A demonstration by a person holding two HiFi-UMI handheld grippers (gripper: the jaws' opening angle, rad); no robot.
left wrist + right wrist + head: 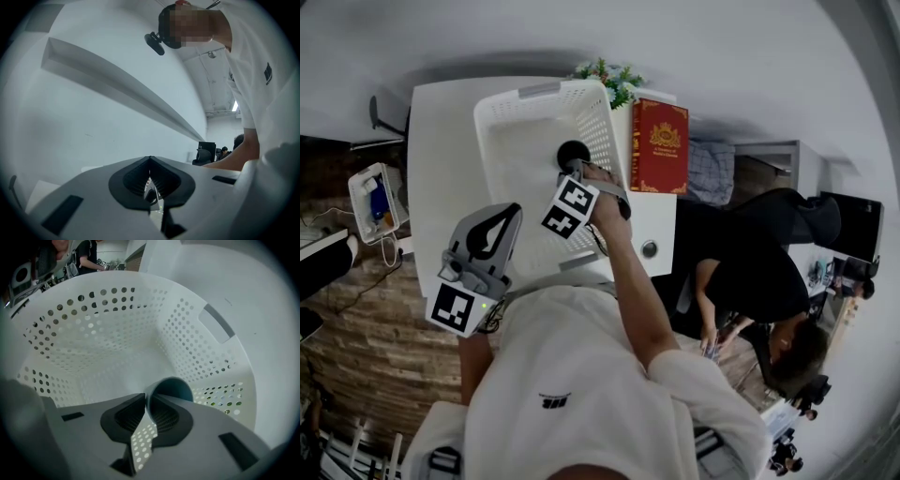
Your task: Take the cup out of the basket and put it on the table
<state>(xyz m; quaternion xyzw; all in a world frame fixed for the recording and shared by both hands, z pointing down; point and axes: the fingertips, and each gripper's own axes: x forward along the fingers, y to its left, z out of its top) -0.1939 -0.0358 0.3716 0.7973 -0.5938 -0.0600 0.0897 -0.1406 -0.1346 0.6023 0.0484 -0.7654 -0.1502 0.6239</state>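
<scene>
A white perforated basket (502, 108) stands on the white table (441, 169). My right gripper (574, 165) reaches down into it and is shut on the wall of a dark teal cup (572, 150). In the right gripper view the cup (174, 386) lies tilted with its mouth towards the basket wall (93, 333), and its rim is pinched between the jaws of the right gripper (146, 398). My left gripper (512, 212) hovers outside the basket's near side, close to my body. In its own view the left gripper (150, 159) points up at a bare wall, shut and holding nothing.
A red book (658, 145) stands right of the basket, with a small green plant (609, 77) behind it. A small round metal object (649, 248) lies near the table's right edge. A tray of items (377, 202) sits left of the table. A person in black (759, 281) sits at the right.
</scene>
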